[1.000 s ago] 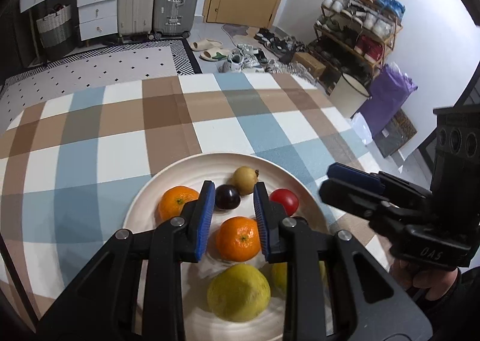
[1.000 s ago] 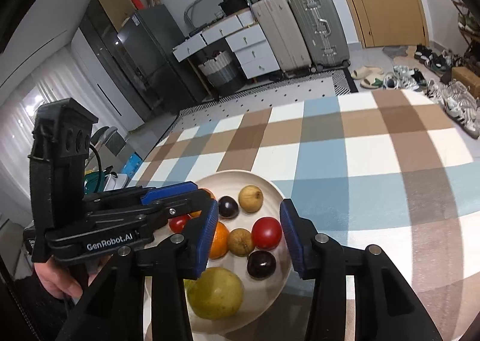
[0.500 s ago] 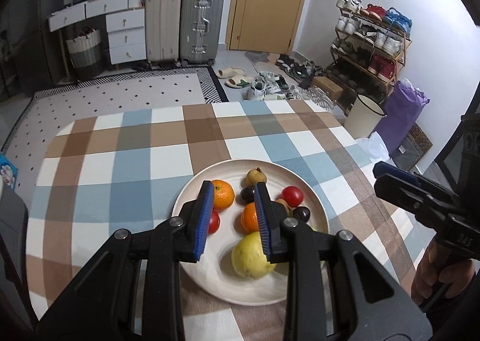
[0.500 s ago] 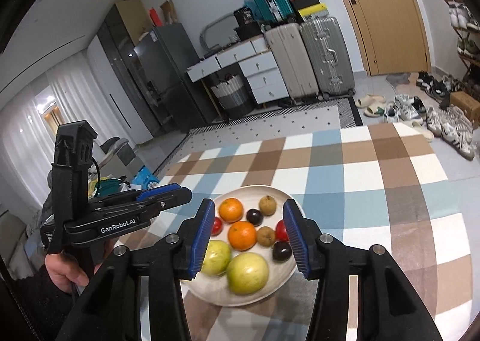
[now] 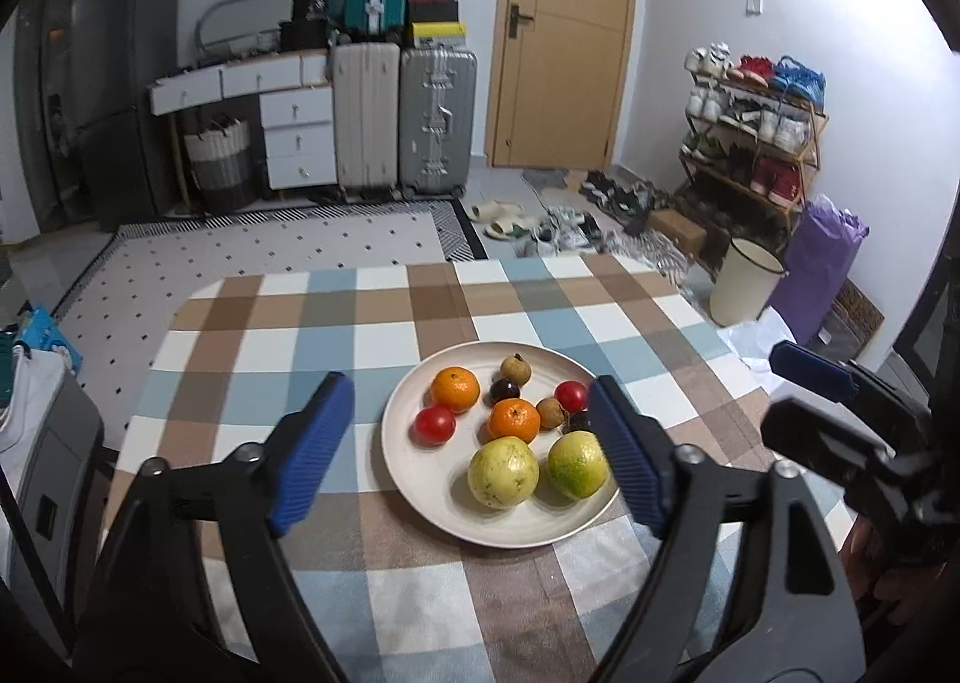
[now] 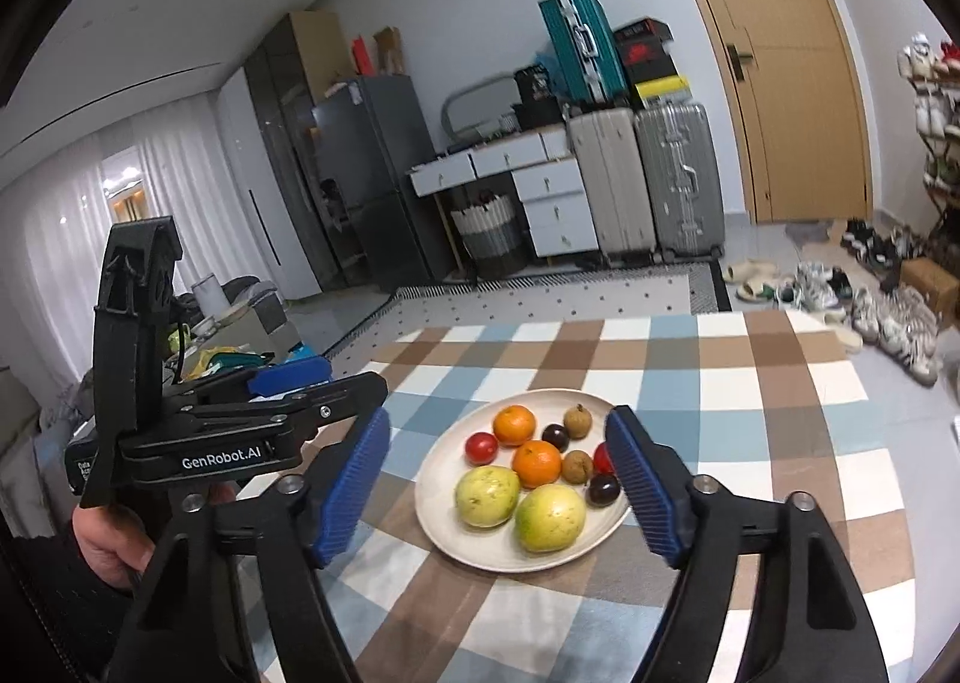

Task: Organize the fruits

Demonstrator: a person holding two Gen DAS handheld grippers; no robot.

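A cream plate (image 5: pixel 438 497) sits on the checked tablecloth and also shows in the right wrist view (image 6: pixel 438 527). It holds two oranges (image 5: pixel 513 420), two red tomatoes (image 5: pixel 434 424), two yellow-green guavas (image 5: pixel 503 472), dark plums (image 5: pixel 504 389) and small brown fruits (image 5: pixel 516 369). My left gripper (image 5: pixel 474 455) is open and empty, held above and short of the plate. My right gripper (image 6: pixel 498 494) is open and empty, also held back above the plate. Each gripper shows in the other's view, the right one at the right edge (image 5: pixel 840 419) and the left one on the left (image 6: pixel 240 431).
The checked tablecloth (image 5: pixel 336 335) covers the table. Beyond it lie a dotted rug (image 5: pixel 270 245), suitcases (image 5: pixel 438 119), white drawers (image 5: pixel 294 137), a door (image 5: pixel 564 35), a shoe rack (image 5: pixel 750 143), a cream bin (image 5: pixel 744 287) and scattered shoes (image 5: pixel 564 221).
Both grippers have pulled up and back from the plate, so the plate looks smaller. The left gripper's jaws have opened wide; the right jaws have widened too.
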